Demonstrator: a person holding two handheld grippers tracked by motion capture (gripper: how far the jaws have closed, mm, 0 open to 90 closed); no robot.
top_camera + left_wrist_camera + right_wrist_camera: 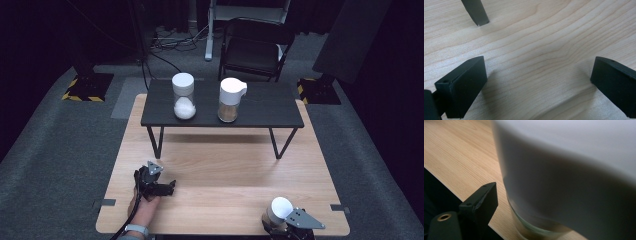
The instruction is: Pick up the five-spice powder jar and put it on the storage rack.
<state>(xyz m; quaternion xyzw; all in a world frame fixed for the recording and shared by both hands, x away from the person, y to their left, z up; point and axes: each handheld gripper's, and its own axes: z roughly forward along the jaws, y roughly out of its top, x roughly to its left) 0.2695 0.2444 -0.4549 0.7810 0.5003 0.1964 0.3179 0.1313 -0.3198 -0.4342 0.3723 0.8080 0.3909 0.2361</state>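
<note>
A white-lidded glass jar (280, 210) is seen standing at the near table edge, between the jaws of the right gripper (290, 222); whether it is clamped cannot be told. In the right gripper view the jar's glass base (536, 227) looms just beside one jaw. The left gripper (536, 82) is held open above bare wooden tabletop (529, 45), with free room around it.

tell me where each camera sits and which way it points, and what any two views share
High view: above the person's side, facing forward and down on the wooden table; shows the left hand, left gripper and right gripper.
Left gripper view: rides the left gripper, looking down at bare wood, jaws wide apart.
Right gripper view: rides the right gripper, close against a white-lidded jar.
Shared: that jar shows in the high view too.
</note>
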